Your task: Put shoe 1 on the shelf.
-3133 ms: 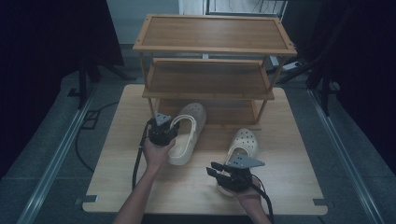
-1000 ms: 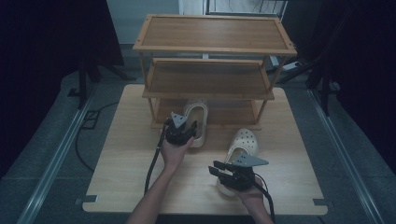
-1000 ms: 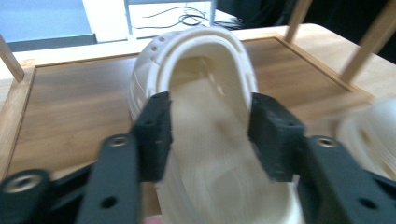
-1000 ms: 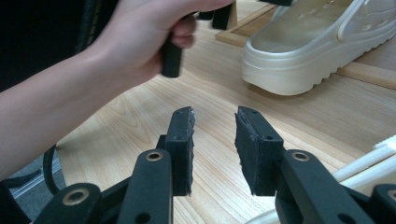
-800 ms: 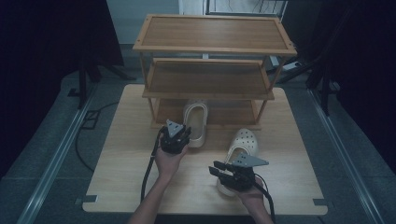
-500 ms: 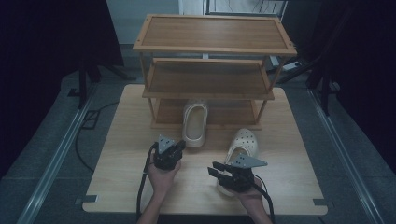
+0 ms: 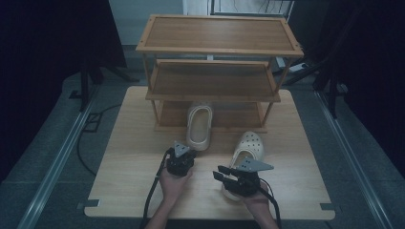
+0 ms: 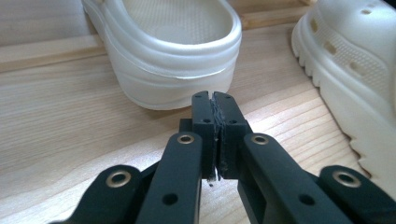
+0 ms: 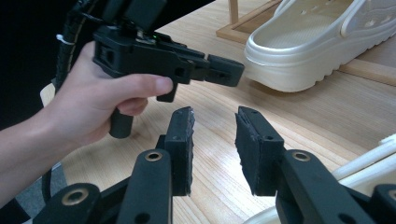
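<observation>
Pale wood forms the table (image 7: 129,157), which stands on a grey floor (image 7: 43,143) in a dark room and carries a three-tier wooden shoe rack (image 7: 217,71) at its far side. One cream clog (image 7: 199,127) lies with its toe under the bottom shelf, heel toward the person, just ahead of the left gripper (image 7: 180,153), whose jaws are pressed together on nothing. The second clog (image 7: 245,153) lies beside the right gripper (image 7: 224,175), whose jaws stand apart, empty, pointing leftward.
</observation>
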A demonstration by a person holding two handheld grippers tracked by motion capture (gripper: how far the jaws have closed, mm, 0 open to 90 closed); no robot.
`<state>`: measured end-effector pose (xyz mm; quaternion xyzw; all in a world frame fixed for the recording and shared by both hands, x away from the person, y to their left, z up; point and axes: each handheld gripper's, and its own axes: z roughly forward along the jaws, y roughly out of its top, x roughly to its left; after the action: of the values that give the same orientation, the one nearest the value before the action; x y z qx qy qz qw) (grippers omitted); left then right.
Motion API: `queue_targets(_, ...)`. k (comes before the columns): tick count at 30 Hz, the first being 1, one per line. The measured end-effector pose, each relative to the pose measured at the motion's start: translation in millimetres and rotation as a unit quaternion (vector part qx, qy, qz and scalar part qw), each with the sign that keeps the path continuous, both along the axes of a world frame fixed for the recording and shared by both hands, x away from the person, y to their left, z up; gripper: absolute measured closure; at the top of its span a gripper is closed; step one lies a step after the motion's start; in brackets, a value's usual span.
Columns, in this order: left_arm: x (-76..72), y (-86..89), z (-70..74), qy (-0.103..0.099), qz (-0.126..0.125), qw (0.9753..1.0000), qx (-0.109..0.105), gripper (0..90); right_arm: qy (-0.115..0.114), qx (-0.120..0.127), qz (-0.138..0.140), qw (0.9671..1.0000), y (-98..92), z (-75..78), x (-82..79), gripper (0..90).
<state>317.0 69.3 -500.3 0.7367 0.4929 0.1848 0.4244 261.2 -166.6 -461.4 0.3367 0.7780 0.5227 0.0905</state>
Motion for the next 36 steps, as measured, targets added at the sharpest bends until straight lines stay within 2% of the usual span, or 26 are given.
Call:
queue_targets(5,8.3,-4.9,-1.4,0.000,0.001,0.9999,0.013,88.3,0.000,0.000,0.000,1.0000,-0.1,0.0,-0.1,66.9)
queue_targets(11,16.1,-10.0,-2.7,-0.002,0.001,0.9999,0.014,88.9,0.000,0.000,0.000,1.0000,0.0,0.0,-0.2,66.9)
queue_targets(14,20.2,-13.0,-2.5,-0.002,0.000,0.9998,0.022,88.9,0.000,-0.001,0.002,1.0000,-0.3,0.2,-0.4,66.9)
queue_targets(16,25.1,-15.8,-1.4,-0.001,-0.001,0.9995,0.032,88.7,0.001,0.000,0.001,1.0000,-0.4,0.0,-0.2,66.9)
queue_targets(24,50.6,-25.1,-1.0,-0.003,0.002,0.9986,0.053,88.7,0.003,0.000,0.004,1.0000,-1.7,0.6,-0.1,66.9)
queue_targets(29,66.0,-28.6,-1.7,0.003,0.007,0.9987,0.049,88.7,0.003,0.000,0.005,1.0000,-2.0,0.7,-0.2,66.9)
queue_targets(36,81.6,-36.4,-1.7,-0.001,0.018,0.9987,0.048,88.0,0.003,-0.001,0.010,0.9999,-3.0,1.7,-0.4,66.7)
